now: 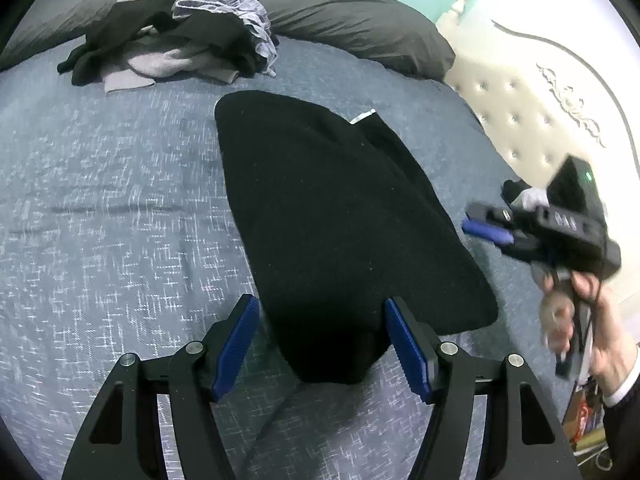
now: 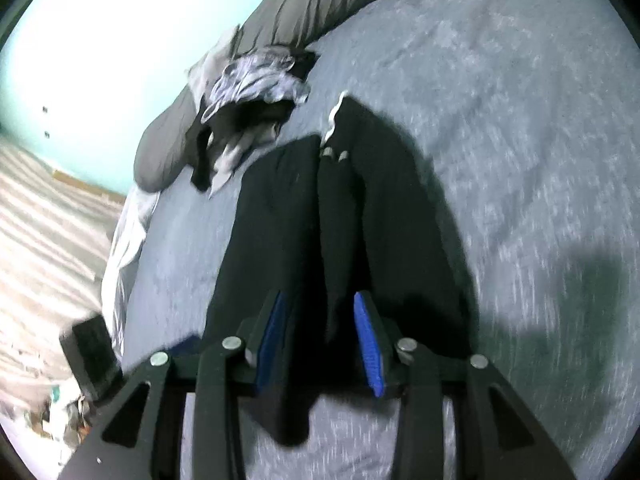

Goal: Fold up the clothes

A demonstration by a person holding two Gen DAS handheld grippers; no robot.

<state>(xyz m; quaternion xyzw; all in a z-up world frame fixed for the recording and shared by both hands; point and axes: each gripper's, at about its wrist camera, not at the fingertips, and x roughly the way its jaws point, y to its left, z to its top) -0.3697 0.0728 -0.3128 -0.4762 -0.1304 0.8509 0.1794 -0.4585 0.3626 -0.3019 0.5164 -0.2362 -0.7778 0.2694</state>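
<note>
A black garment [image 1: 332, 208] lies folded into a long flat shape on the blue-grey bedspread [image 1: 120, 220], with a small white label at its far end. My left gripper [image 1: 322, 336] is open, and the garment's near end sits low between its blue pads. My right gripper [image 1: 486, 232], held by a hand [image 1: 600, 344], hovers off the garment's right edge, clear of the cloth. In the blurred right wrist view, the right gripper [image 2: 322, 336] is open above the black garment [image 2: 280, 216], with nothing pinched.
A heap of unfolded black, grey and striped clothes [image 1: 180, 36] lies at the far side against dark grey pillows [image 1: 352, 16]. A white tufted headboard [image 1: 528, 120] stands on the right. The bed's edge [image 2: 124, 248] drops to a floor with clutter [image 2: 56, 412].
</note>
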